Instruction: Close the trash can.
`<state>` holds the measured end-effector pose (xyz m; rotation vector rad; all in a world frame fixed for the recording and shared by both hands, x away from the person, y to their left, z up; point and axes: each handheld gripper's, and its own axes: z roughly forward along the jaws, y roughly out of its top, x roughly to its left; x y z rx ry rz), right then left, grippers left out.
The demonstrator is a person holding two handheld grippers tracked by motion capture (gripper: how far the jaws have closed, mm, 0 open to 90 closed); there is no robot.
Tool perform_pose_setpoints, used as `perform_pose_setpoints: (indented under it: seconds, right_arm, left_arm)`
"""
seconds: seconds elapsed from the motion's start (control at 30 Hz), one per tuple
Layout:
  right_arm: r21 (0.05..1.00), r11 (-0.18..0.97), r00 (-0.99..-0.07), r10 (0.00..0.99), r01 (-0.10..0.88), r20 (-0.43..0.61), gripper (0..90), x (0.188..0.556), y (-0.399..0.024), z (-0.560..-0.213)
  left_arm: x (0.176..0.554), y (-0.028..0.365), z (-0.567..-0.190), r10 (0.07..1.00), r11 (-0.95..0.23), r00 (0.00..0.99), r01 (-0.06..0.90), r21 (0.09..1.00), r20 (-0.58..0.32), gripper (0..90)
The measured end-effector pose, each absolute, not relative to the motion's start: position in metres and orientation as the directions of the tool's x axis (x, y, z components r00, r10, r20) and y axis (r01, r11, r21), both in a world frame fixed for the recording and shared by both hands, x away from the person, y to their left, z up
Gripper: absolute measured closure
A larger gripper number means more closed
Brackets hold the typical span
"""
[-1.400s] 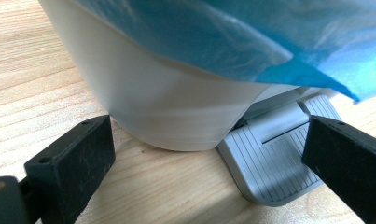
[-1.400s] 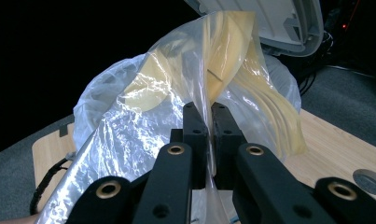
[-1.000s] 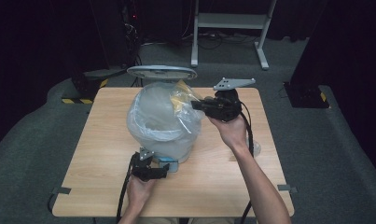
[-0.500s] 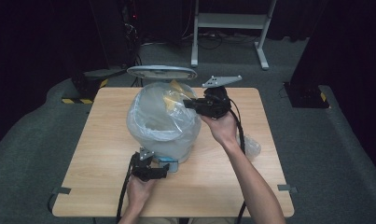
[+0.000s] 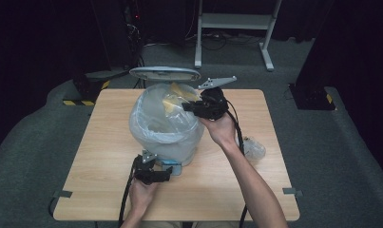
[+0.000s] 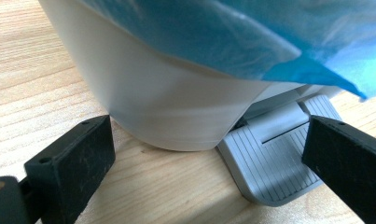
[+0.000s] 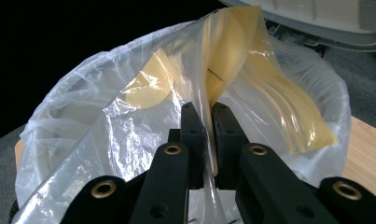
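A white pedal bin (image 5: 172,142) stands near the middle of the wooden table (image 5: 108,114), its lid (image 5: 164,73) tipped open at the far side. A thin clear plastic liner (image 5: 151,118) is draped over the rim and bulges down the outside of the bin; in the left gripper view its lower edge looks blue (image 6: 251,37) above the bin's white wall (image 6: 176,112). Something pale yellow (image 7: 251,79) (a folded bag or sheet, I cannot tell which) shows through the plastic at the bin's far rim.

The right gripper (image 5: 186,106) reaches in from the right at rim height, and in the right gripper view (image 7: 208,116) its jaws are pressed together on a fold of the liner with the yellow sheet just behind it. The left gripper (image 5: 169,172) lies low on the table at the bin's near side, its jaws spread wide, one at either side of the bin's base and the grey ribbed foot pedal (image 6: 274,158), touching neither.

A crumpled piece of clear plastic (image 5: 253,148) rests on the table to the right, beside the right forearm.
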<state>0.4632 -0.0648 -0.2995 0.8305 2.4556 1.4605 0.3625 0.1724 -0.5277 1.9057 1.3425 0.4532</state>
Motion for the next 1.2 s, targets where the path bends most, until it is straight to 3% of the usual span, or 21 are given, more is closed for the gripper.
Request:
perform_pose_setpoints:
  seconds: [0.2, 0.4, 0.6, 1.2]
  right_arm:
    - [0.839, 0.383, -0.832, 0.536, 0.387, 0.139, 77.4, 0.466, -0.061, -0.303]
    - [0.836, 0.383, -0.828, 0.544, 0.393, 0.140, 60.7, 0.467, -0.057, -0.305]
    - [0.841, 0.381, -0.826, 0.549, 0.385, 0.129, 54.1, 0.467, -0.056, -0.305]
    - [0.850, 0.382, -0.833, 0.542, 0.363, 0.113, 49.8, 0.465, -0.052, -0.309]
  left_arm:
    - [0.363, 0.172, -0.528, 0.913, -0.170, 0.388, 0.648, 0.742, -0.129, 2.5]
    - [0.362, 0.172, -0.528, 0.913, -0.171, 0.388, 0.648, 0.742, -0.129, 2.5]
    - [0.362, 0.173, -0.528, 0.912, -0.171, 0.388, 0.648, 0.742, -0.129, 2.5]
    - [0.362, 0.172, -0.528, 0.911, -0.172, 0.390, 0.648, 0.742, -0.130, 2.5]
